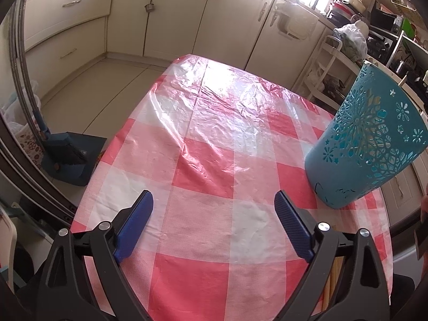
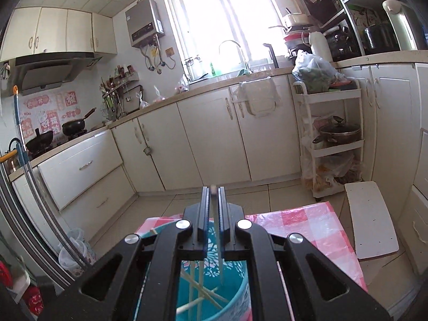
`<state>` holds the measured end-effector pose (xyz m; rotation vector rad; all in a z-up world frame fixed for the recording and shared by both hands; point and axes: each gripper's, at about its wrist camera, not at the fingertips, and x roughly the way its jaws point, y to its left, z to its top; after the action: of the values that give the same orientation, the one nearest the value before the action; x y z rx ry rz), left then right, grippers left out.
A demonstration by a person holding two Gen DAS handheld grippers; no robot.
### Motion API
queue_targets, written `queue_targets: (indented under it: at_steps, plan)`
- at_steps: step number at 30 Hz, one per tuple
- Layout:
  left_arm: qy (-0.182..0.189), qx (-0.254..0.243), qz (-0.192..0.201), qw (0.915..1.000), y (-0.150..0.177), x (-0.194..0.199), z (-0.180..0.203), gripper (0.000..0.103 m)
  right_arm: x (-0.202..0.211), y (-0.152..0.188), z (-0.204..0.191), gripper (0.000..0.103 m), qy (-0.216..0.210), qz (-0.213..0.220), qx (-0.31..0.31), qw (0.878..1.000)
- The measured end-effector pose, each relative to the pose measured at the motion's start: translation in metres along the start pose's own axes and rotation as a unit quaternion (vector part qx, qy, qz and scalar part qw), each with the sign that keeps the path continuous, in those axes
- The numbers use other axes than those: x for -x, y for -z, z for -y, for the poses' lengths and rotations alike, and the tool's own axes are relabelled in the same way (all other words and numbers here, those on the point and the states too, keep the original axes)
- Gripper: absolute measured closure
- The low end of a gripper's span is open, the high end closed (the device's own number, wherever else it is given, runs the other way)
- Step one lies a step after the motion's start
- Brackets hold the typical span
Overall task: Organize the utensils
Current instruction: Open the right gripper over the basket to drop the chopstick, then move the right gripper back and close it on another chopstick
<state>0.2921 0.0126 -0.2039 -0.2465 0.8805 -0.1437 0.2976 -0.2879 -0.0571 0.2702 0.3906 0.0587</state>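
Observation:
A teal perforated utensil holder point(image 1: 366, 144) stands on the right side of the red-and-white checked table point(image 1: 203, 160). My left gripper point(image 1: 214, 206) hovers open over the cloth, left of the holder, with nothing between its blue pads. Pale wooden chopsticks point(image 1: 333, 281) lie on the table under its right finger. In the right wrist view my right gripper point(image 2: 213, 190) is shut on one thin pale chopstick point(image 2: 218, 240). This stick hangs down into the teal holder point(image 2: 238, 291) directly below. Several chopsticks point(image 2: 198, 291) lie crossed inside it.
Cream kitchen cabinets point(image 2: 214, 139) and tiled floor lie beyond the table's far edge. A white trolley point(image 2: 331, 144) with a pot and bags stands at the right. A blue dustpan and brush point(image 1: 67, 157) sit on the floor at the left. A white board point(image 2: 371, 219) lies near the table's right side.

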Motion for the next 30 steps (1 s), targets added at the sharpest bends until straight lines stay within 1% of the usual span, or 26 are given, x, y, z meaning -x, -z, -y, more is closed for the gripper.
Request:
queue_targets:
  at_steps: [2,6,8,10,13,15,17,19,20,24,27,30]
  plan:
    - [-0.002,0.002,0.001,1.0000,0.000,0.001,-0.001,0.015,0.018,0.002,-0.002,0.089,-0.004,0.004,0.006,1.000]
    - [-0.006,0.005,0.003,1.0000,0.000,0.001,-0.003,0.015,0.059,0.008,0.001,0.082,-0.002,0.014,0.011,1.000]
    - [-0.007,0.004,0.004,1.0000,0.000,0.001,-0.003,0.015,0.081,0.018,0.004,0.076,0.004,0.014,0.009,1.000]
    - [-0.009,0.004,0.004,0.9999,0.001,0.002,-0.003,0.015,0.097,0.036,0.006,0.075,0.014,0.000,0.004,1.000]
    - [-0.011,0.003,0.004,0.9999,0.001,0.002,-0.003,0.014,0.107,0.072,0.006,0.074,0.023,-0.048,0.003,0.999]
    - [-0.011,0.003,0.004,0.9999,0.001,0.002,-0.003,0.014,0.104,0.097,0.006,0.074,0.023,-0.089,-0.002,0.996]
    - [-0.013,0.002,0.003,0.9999,0.001,0.001,-0.003,0.014,0.094,0.124,0.004,0.074,0.021,-0.141,-0.009,0.990]
    - [-0.013,0.002,0.002,0.9999,0.000,0.001,-0.003,0.014,0.081,0.138,-0.001,0.076,0.011,-0.182,-0.011,0.983]
    - [-0.013,0.003,0.002,0.9999,0.000,0.001,-0.004,0.013,0.075,0.142,-0.006,0.078,0.004,-0.196,-0.004,0.981]
    - [-0.013,0.002,0.002,0.9999,0.000,0.001,-0.003,0.013,0.060,0.152,-0.027,0.079,-0.011,-0.229,0.027,0.973]
    - [-0.012,0.001,0.002,0.9999,0.000,0.001,-0.003,0.013,0.048,0.160,-0.037,0.080,-0.015,-0.248,0.032,0.968]
    - [-0.010,0.003,0.003,0.9999,0.000,0.001,-0.004,0.013,0.044,0.175,-0.044,0.080,-0.016,-0.264,0.036,0.964]
